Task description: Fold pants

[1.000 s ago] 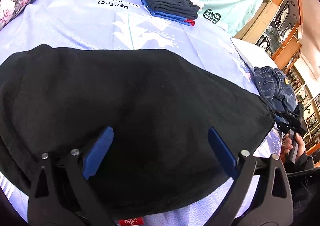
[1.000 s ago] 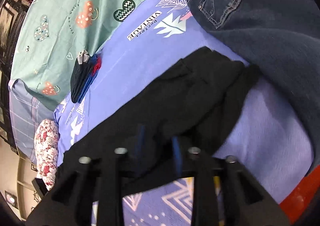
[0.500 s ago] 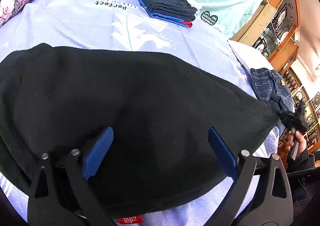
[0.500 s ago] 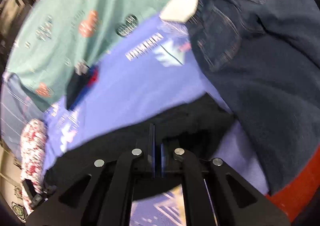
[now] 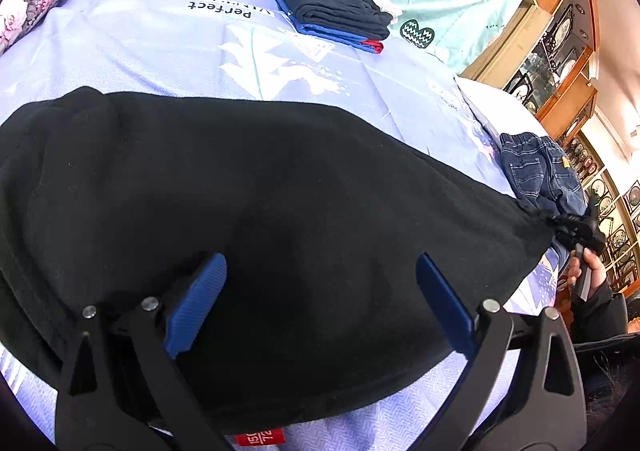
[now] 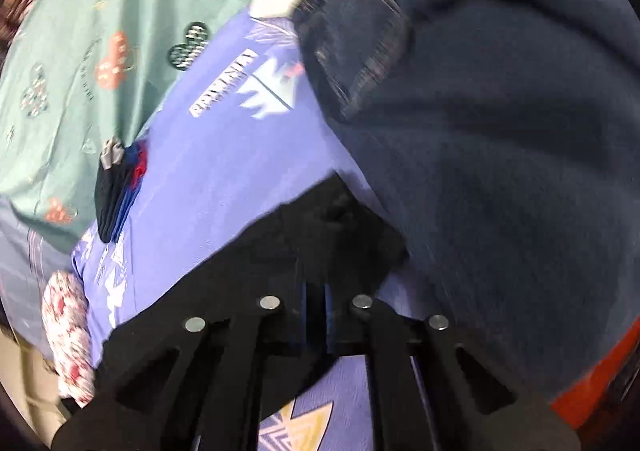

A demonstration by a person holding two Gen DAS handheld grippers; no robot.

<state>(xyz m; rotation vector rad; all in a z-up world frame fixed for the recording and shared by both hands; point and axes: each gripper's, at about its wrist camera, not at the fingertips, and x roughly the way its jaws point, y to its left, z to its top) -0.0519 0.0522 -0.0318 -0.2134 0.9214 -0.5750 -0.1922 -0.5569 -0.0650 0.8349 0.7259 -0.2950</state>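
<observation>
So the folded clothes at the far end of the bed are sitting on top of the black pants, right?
No. The left wrist view shows the folded clothes lying on the purple sheet, apart from the black pants, which are spread out nearer the camera.

- Left wrist view: bright, even light, sharp, soft shadows; the black pants (image 5: 260, 219) show little detail.
- Right wrist view: smeared by motion blur, jeans (image 6: 500, 131) streaked.
- Both bend strongly toward dark rounded corners.
</observation>
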